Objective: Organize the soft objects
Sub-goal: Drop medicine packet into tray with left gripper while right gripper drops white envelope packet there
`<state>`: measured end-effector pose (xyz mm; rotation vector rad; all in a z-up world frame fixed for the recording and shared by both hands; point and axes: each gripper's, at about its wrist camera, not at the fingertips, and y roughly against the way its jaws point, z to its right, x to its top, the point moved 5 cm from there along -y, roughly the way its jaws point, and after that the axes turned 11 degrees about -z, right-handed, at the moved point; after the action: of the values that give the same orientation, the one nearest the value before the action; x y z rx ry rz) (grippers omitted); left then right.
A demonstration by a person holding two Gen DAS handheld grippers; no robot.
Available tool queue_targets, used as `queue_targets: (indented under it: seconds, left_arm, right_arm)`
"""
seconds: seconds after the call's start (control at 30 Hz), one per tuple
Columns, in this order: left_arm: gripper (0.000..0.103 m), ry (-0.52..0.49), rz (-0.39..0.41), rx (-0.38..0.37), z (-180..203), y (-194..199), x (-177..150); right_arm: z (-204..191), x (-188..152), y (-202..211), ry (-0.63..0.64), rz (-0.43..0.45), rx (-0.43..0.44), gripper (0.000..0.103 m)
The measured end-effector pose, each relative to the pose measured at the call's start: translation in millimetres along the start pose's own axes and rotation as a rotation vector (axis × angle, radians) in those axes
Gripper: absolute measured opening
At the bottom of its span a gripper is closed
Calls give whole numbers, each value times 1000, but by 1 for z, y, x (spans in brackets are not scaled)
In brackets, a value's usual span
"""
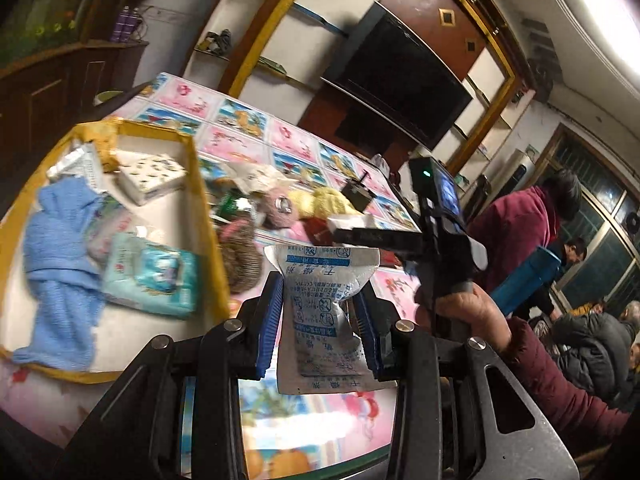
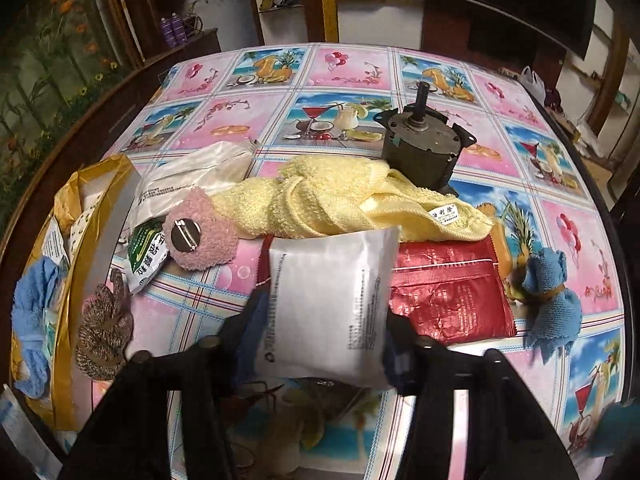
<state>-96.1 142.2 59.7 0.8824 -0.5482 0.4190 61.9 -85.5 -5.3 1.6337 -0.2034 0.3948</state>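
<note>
My left gripper (image 1: 320, 316) is shut on a small white sachet with blue print (image 1: 324, 320), held above the table beside the yellow-rimmed bin (image 1: 208, 216). The bin holds a blue knit cloth (image 1: 60, 264), a teal tissue pack (image 1: 156, 280) and a white box (image 1: 152, 176). My right gripper (image 2: 324, 320) is shut on a white pillow pack (image 2: 328, 304), held over a red foil pouch (image 2: 452, 296). A yellow towel (image 2: 332, 196), a pink fuzzy pad (image 2: 200, 236), a brown knit bundle (image 2: 104, 328) and a blue knit toy (image 2: 552, 304) lie on the table. The right gripper also shows in the left wrist view (image 1: 352, 224).
A dark metal motor (image 2: 420, 144) stands behind the yellow towel. A clear plastic bag (image 2: 192, 176) and a green-printed packet (image 2: 146, 248) lie left of it. The patterned tablecloth (image 2: 344, 80) covers the table. People sit at the right of the left wrist view (image 1: 532, 224).
</note>
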Motion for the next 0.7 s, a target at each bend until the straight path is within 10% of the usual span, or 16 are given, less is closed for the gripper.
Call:
queue_targets:
  seconds: [0.7]
  left_arm:
    - [47, 251, -51, 209, -118, 13, 27]
  right_arm:
    - [-108, -1, 61, 173, 73, 325, 43]
